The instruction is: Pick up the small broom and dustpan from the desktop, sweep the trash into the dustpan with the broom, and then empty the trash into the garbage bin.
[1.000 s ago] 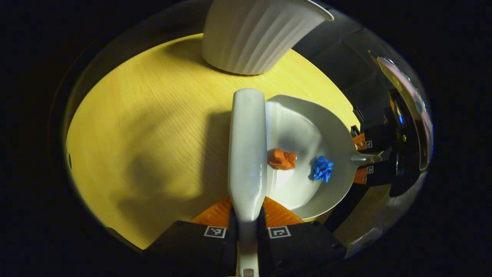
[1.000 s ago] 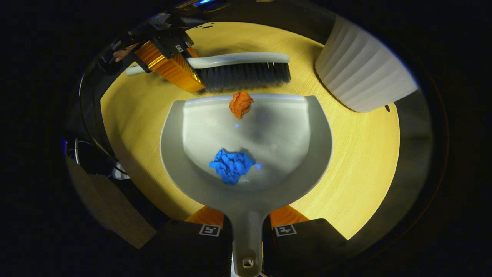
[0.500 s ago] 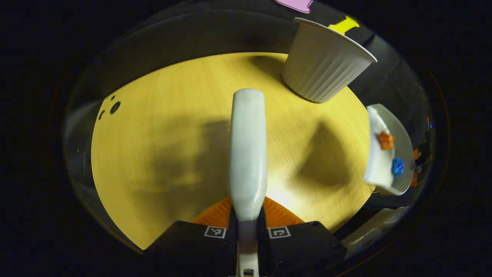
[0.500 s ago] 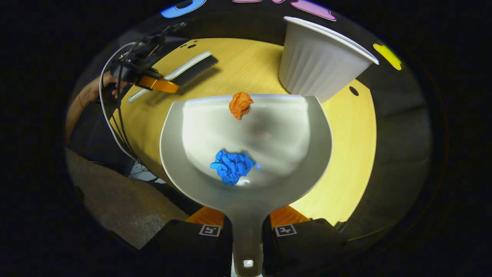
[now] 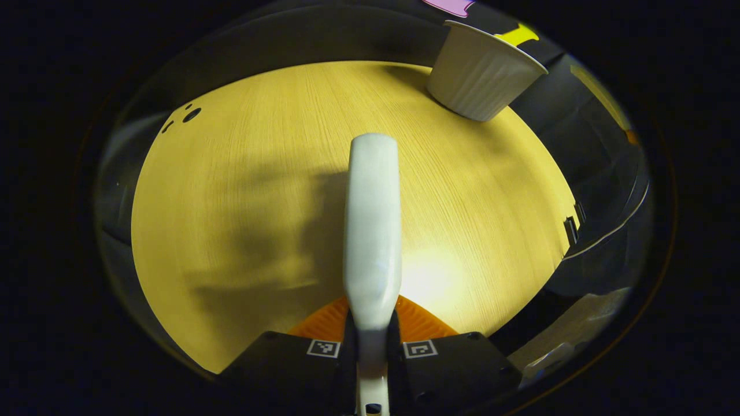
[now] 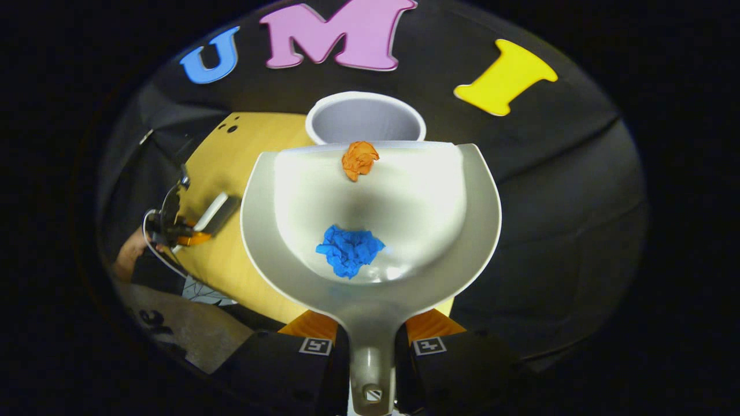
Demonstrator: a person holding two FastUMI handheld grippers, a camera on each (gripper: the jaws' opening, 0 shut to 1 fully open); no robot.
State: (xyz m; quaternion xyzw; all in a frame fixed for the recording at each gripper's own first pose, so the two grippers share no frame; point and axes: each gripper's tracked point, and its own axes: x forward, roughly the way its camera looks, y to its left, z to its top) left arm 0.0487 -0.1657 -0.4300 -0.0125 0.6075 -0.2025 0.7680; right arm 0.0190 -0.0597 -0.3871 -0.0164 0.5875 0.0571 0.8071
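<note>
In the right gripper view, my right gripper [image 6: 371,341] is shut on the handle of the grey dustpan [image 6: 480,231], held up in the air. An orange paper ball [image 6: 359,160] lies at the pan's front lip and a blue paper ball [image 6: 349,250] lies near its back. Just beyond the lip stands the white ribbed garbage bin [image 6: 365,118], its mouth open. In the left gripper view, my left gripper [image 5: 372,341] is shut on the white broom [image 5: 372,231], which points out over the wooden desktop [image 5: 243,173]. The bin [image 5: 483,81] stands at the far right there.
Farther off at the left of the right gripper view, the left gripper [image 6: 185,234] holds the broom [image 6: 215,211] low over the desktop [image 6: 254,150], with a hand [image 6: 128,257] behind it. Small holes [image 5: 191,114] mark the desktop's far left corner. Black cloth surrounds the desk.
The dustpan has risen off the desk and moved up to the bin with both paper balls inside. The broom has drawn away from the pan to the left.
</note>
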